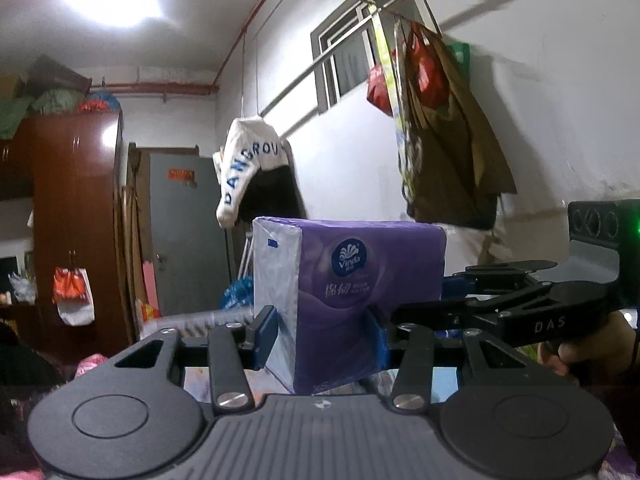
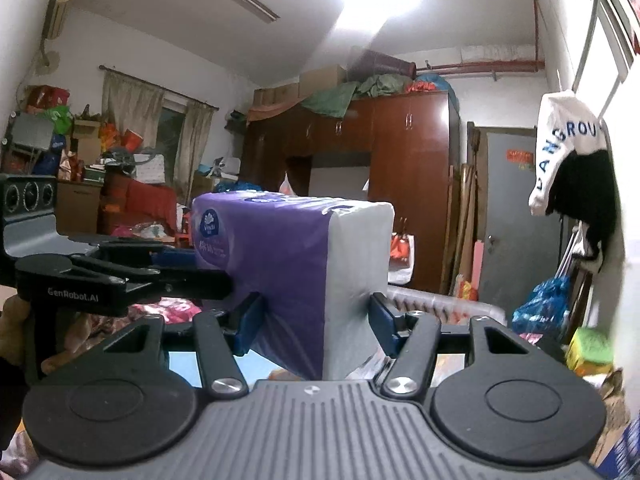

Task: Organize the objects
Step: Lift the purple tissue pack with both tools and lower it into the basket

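A purple and white Vinda tissue pack [image 1: 348, 296] is held up in the air between both grippers. My left gripper [image 1: 324, 334] is shut on one end of it, blue pads pressing its sides. My right gripper [image 2: 316, 322] is shut on the other end of the same tissue pack [image 2: 292, 264]. The right gripper also shows in the left wrist view [image 1: 520, 304], coming in from the right. The left gripper also shows in the right wrist view [image 2: 120, 276], coming in from the left.
A brown wardrobe [image 2: 408, 184] and a grey door [image 2: 512, 216] stand behind. Bags [image 1: 440, 128] and a white garment [image 1: 248, 160] hang on the wall. A cluttered table [image 2: 80, 168] is at far left. A white radiator [image 2: 440, 304] lies below.
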{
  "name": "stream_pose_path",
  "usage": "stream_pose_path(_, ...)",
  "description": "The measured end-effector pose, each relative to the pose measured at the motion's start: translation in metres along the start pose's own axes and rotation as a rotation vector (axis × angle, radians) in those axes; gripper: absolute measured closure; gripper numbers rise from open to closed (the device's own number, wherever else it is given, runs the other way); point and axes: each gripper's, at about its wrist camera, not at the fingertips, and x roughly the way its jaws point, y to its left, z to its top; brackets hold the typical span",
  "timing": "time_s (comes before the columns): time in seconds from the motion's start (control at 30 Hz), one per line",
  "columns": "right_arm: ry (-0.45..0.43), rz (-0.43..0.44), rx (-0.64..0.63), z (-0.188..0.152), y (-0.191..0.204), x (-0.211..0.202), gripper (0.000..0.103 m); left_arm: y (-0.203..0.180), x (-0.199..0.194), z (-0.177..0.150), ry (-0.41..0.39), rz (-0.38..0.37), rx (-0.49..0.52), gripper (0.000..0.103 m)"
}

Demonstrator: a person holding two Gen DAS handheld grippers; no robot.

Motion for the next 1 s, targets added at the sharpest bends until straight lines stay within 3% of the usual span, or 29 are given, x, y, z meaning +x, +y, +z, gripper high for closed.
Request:
stream_pose_path(0.17,0.029,-0.019,0.005,0.026,-0.024,0.025,0.043,0.012,0.032,0.037,0.003,0.011,0.009,0.052)
stream_pose_path(0.33,0.126,-0.052,0.007,0.028,-0.049,0.068,0.043,0.037,0.082,0.053,0.077,0.017,-0.041,0.052)
stream_pose_path(0.53,0.341,-0.088,0.056,-0.009,-0.074,0.132,0.046,0.065,0.156,0.029,0.288,0.057,-0.087,0.053)
stream_pose_path(0.67,0.413,-0.108,0.074,-0.026,-0.076,0.152,0.046,0.075,0.190,0.012,0.402,0.082,-0.112,0.053)
stream_pose_path(0.9,0.470,-0.123,0.092,-0.033,-0.075,0.155,0.046,0.083,0.206,0.002,0.470,0.095,-0.147,0.052)
stream_pose_path(1.0,0.493,-0.113,0.110,-0.028,-0.085,0.157,0.041,0.084,0.208,-0.001,0.486,0.090,-0.152,0.051)
